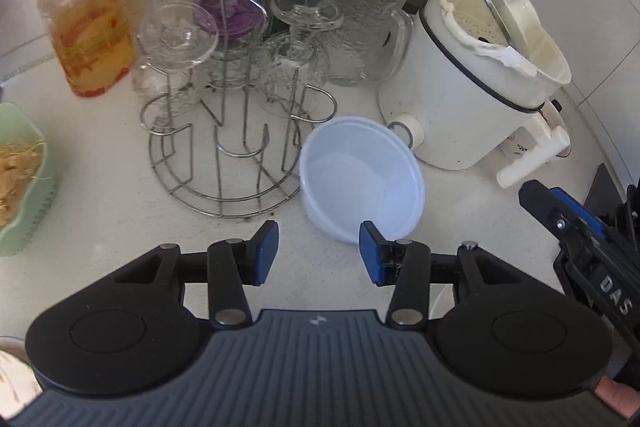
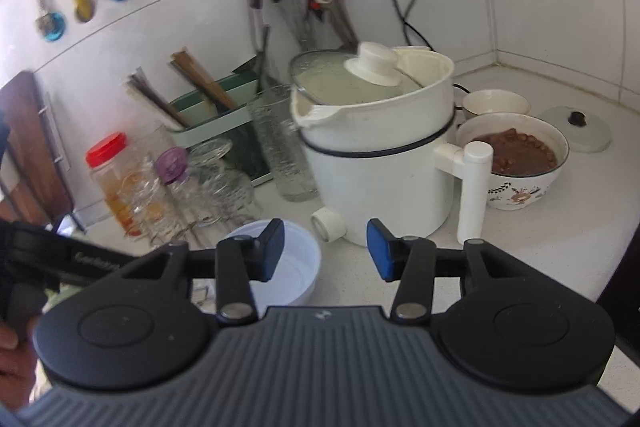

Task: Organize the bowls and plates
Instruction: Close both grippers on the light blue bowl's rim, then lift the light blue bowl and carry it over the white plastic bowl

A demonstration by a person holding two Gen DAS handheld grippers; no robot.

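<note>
A: Left wrist view? 
B: Left gripper (image 1: pixel 319 253) fingers wide apart, empty; white bowl (image 1: pixel 362 179) sits on table (image 1: pixel 100 163) just ahead.

A: Right wrist view? 
B: Right gripper (image 2: pixel 326 250) likewise spread, empty; food bowl (image 2: pixel 516 163) unmoved. Seemingly barely begun.

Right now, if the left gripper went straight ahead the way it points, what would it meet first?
Probably the white bowl: the open left gripper points at its near rim, slightly right of centre. The wire rack sits just left of that line. Depth is uncertain.
</note>
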